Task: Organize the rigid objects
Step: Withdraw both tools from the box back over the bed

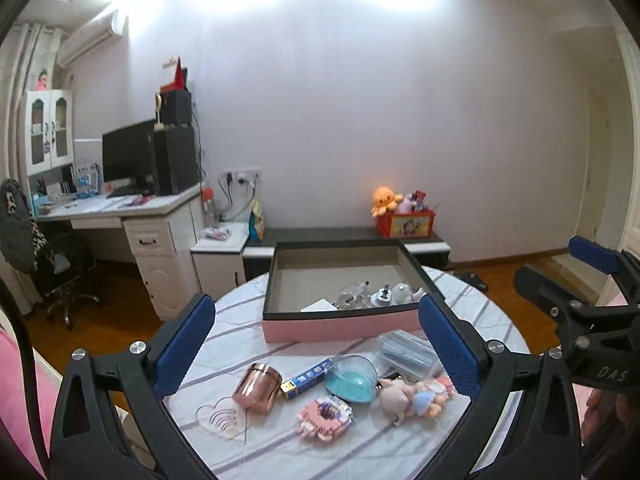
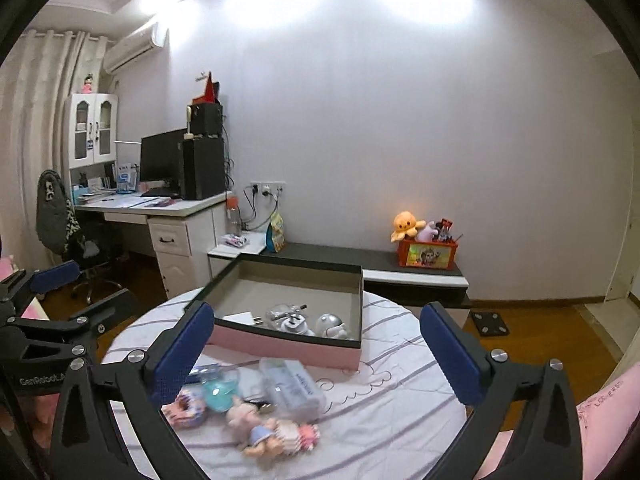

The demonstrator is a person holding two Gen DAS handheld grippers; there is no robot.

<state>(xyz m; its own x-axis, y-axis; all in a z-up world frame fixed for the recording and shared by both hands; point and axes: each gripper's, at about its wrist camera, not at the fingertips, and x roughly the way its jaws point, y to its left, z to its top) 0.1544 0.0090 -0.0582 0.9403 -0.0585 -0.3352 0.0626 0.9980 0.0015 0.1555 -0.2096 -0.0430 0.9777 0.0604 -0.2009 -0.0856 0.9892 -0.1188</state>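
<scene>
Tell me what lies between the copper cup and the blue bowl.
A blue-and-yellow box lies between the copper cup and the blue bowl, seen in the left wrist view.

I see a big plain wall (image 2: 400, 140) with two bright spots of light near the top. On the left stands a white desk (image 2: 176, 216) with a dark screen (image 2: 160, 160) and a black computer box (image 2: 204, 168) on it. A white cupboard (image 2: 94, 128) with glass doors sits behind it. Pale curtains (image 2: 36, 100) hang at the far left, with an air conditioner (image 2: 134, 50) high up. A low dark bench (image 2: 360, 260) runs along the wall. The floor (image 2: 540, 340) is brown wood.
</scene>
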